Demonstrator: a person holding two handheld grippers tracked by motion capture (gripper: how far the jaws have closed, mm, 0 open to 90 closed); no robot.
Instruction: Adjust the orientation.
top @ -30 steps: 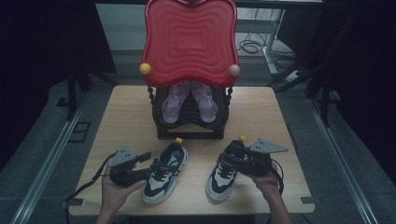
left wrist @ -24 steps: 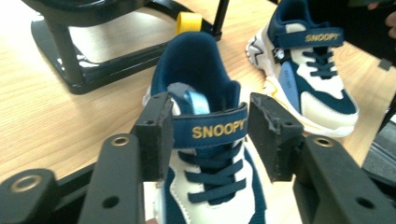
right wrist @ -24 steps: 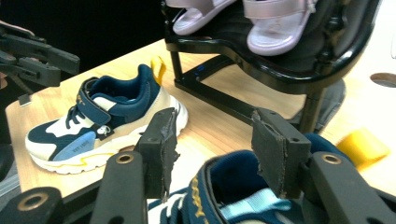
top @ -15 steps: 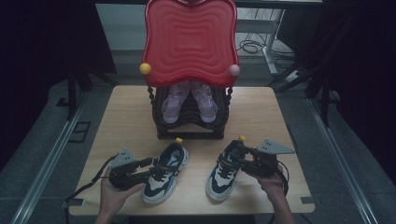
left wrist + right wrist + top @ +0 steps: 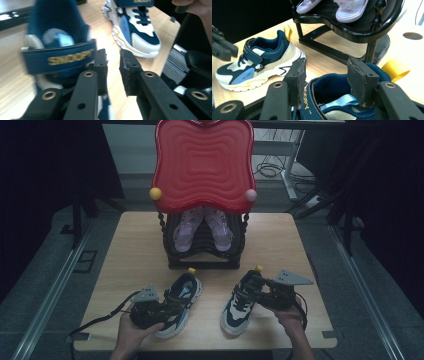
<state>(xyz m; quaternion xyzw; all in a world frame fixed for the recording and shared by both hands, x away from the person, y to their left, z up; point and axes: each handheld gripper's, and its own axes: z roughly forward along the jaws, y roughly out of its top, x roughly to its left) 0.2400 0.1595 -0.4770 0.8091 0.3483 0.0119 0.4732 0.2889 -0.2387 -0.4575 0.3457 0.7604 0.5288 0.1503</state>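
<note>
High view: wooden table (image 5: pixel 130 255) with a black shoe rack (image 5: pixel 205 251) at its far middle, a red wavy tray (image 5: pixel 202 164) standing upright on top of it. A pair of pale pink shoes (image 5: pixel 202 227) sits on the rack shelf. Two navy-and-white sneakers lie near the table's front edge, toes toward the person. The left gripper (image 5: pixel 162 309) rests at the left sneaker (image 5: pixel 179 304), on its outer side near the strap. The right gripper (image 5: pixel 260 292) sits over the collar of the right sneaker (image 5: pixel 241 302). A hand backs each gripper from the bottom edge.

Left gripper view: the left gripper (image 5: pixel 113 67) has just been closing; its jaws now stand a narrow gap apart with bare table showing between the pads. The left sneaker (image 5: pixel 57 57), strap lettered SNOOPY, lies just beside the left jaw, at or touching it; a pinch on the shoe cannot be confirmed. The right sneaker (image 5: pixel 136 27) lies farther off.

Right gripper view: the right gripper (image 5: pixel 327 80) is spread, straddling the collar of the right sneaker (image 5: pixel 337 100); one jaw is at the strap side, the other at the heel rim. Whether the pads press cannot be told. The left sneaker (image 5: pixel 257 62) lies beyond, the rack (image 5: pixel 352 27) and pink shoes (image 5: pixel 349 10) behind.
</note>
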